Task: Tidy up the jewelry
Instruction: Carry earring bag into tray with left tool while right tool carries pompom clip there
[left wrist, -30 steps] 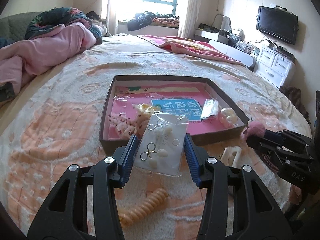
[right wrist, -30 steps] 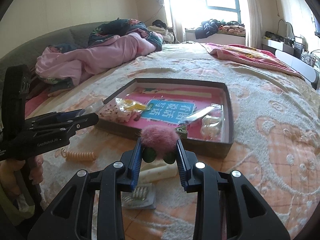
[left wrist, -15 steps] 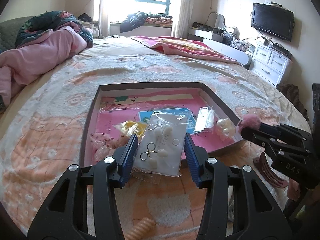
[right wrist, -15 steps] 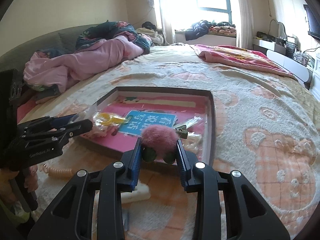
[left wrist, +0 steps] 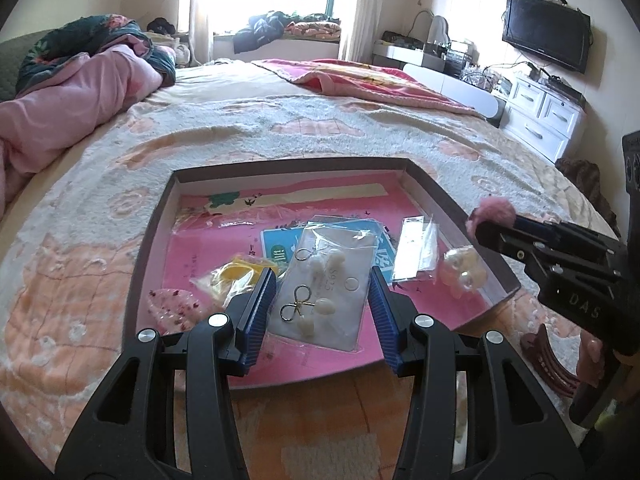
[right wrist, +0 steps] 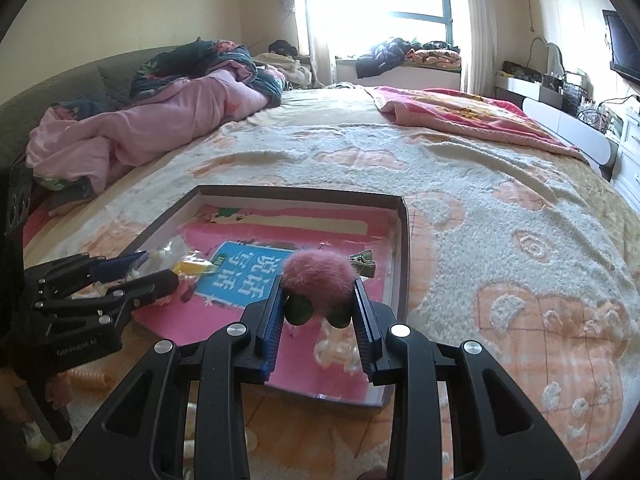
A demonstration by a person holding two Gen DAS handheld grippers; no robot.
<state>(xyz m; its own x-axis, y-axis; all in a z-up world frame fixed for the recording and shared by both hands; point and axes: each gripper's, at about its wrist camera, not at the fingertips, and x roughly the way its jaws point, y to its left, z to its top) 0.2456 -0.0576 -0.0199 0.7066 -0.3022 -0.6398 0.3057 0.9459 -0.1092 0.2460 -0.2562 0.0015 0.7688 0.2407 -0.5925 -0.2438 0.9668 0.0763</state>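
We hold the earring bag (left wrist: 326, 288) tight in our left gripper (left wrist: 323, 300) — the pink tray (left wrist: 154, 240) lies right below, at twelve o'clock. Our right gripper (right wrist: 318, 312) squeezes the fluffy pink clip (right wrist: 318, 276).

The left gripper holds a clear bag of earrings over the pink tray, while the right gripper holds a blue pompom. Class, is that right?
One detail is wrong: the pompom in the right gripper is pink, not blue, as the right wrist view shows. The left gripper does hold the clear bag of earrings over the pink tray.
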